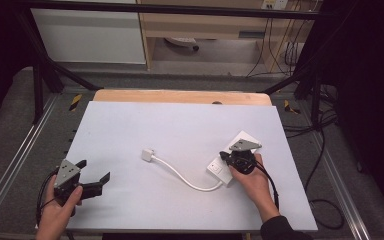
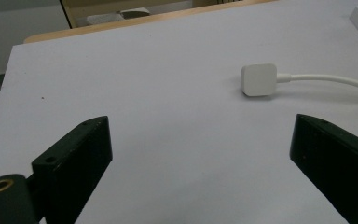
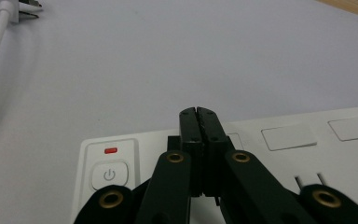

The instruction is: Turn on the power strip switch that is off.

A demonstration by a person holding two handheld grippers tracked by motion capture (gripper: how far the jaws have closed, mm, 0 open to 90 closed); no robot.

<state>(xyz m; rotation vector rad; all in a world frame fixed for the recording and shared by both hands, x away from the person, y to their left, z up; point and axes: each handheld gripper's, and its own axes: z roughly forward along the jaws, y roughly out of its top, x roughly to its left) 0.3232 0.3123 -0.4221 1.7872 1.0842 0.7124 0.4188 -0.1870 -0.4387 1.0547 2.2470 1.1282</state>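
Observation:
A white power strip (image 1: 219, 169) lies at the right of the white mat, its white cable (image 1: 180, 175) curving left to a white plug (image 1: 147, 154). My right gripper (image 1: 225, 157) sits over the strip. In the right gripper view it (image 3: 199, 114) is shut, jaws pressed together with nothing between them, tips just above the strip's top (image 3: 289, 137), right of the power button (image 3: 109, 175) and its red light (image 3: 110, 150). My left gripper (image 1: 94, 170) hovers open at the mat's front left. Its own view shows the gripper (image 2: 200, 123) facing the plug (image 2: 259, 80), well short of it.
The white mat (image 1: 180, 125) covers a wooden table (image 1: 180, 96) whose far edge shows. Black frame bars (image 1: 45, 65) and loose cables (image 1: 325, 125) flank the table. A pale cabinet (image 1: 90, 35) stands beyond.

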